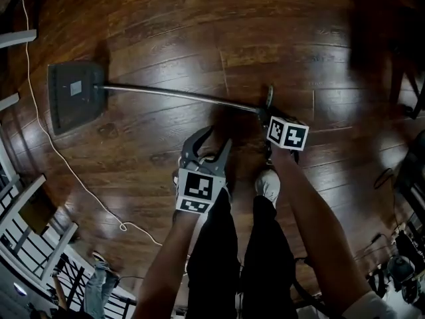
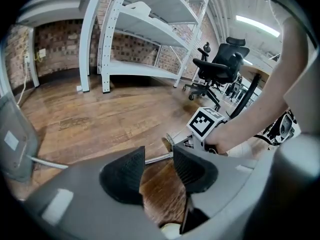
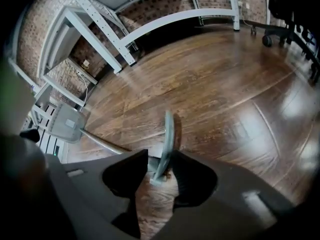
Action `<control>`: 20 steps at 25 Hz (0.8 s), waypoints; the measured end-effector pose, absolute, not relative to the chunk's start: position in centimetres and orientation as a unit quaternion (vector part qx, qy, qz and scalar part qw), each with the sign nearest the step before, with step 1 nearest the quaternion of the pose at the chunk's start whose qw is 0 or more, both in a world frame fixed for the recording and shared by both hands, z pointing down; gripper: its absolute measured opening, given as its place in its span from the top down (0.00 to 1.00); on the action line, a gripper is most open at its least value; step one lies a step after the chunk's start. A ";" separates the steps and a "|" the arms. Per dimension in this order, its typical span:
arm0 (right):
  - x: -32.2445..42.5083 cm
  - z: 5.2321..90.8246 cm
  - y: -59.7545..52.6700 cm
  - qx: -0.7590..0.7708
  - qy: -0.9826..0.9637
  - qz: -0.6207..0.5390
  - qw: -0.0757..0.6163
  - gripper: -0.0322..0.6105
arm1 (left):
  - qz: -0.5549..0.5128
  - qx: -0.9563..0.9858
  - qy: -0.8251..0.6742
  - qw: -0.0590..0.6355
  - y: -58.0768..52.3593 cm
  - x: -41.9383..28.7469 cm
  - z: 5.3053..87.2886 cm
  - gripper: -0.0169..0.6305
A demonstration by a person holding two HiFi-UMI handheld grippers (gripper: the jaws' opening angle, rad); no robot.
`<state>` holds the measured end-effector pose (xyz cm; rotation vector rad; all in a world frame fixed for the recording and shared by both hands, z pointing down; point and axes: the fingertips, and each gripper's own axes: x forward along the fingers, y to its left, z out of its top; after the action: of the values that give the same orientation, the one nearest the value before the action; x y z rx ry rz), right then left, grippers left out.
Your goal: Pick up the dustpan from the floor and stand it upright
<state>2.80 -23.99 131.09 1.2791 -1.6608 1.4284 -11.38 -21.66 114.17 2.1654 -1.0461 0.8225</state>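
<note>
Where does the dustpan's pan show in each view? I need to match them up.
Head view: pan, upper left.
Left gripper view: pan, cut by the left edge.
Right gripper view: pan, middle left.
Shared landmark: the metal handle running out from it.

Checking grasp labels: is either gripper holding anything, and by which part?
Nothing gripped yet. Right gripper straddles, unclamped, the handle tip of the grey long-handled dustpan; left gripper is empty.

The dark wooden plank floor [image 1: 166, 18] carries a long-handled grey dustpan [image 1: 76, 95] lying flat, with a thin white cable [image 1: 66, 168] trailing beside it.
</note>
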 end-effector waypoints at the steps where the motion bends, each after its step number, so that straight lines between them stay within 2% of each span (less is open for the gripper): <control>1: 2.7 132.1 -24.1 0.483 -0.623 0.541 0.295 0.72 | 0.311 0.813 -0.394 0.296 -21.6 -11.4 114.9 0.68; 5: 3.2 132.9 -24.2 0.504 -0.595 0.565 0.268 0.77 | 0.311 0.814 -0.390 0.298 -21.4 -11.7 114.7 0.68; 7: 3.6 131.9 -23.5 0.504 -0.579 0.575 0.285 0.85 | 0.311 0.814 -0.388 0.300 -21.2 -12.0 113.4 0.68; 9: 4.0 129.6 -23.6 0.504 -0.576 0.571 0.297 0.86 | 0.308 0.815 -0.390 0.298 -21.9 -12.3 111.3 0.68; 20: 6.4 102.3 -30.6 0.509 -0.668 0.413 0.352 0.86 | 0.241 0.825 -0.414 0.301 -23.9 -10.8 90.3 0.72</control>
<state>6.43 -30.62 102.31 1.3167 -1.7289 1.0698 -10.76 -23.89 90.28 2.1875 -1.0970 0.6393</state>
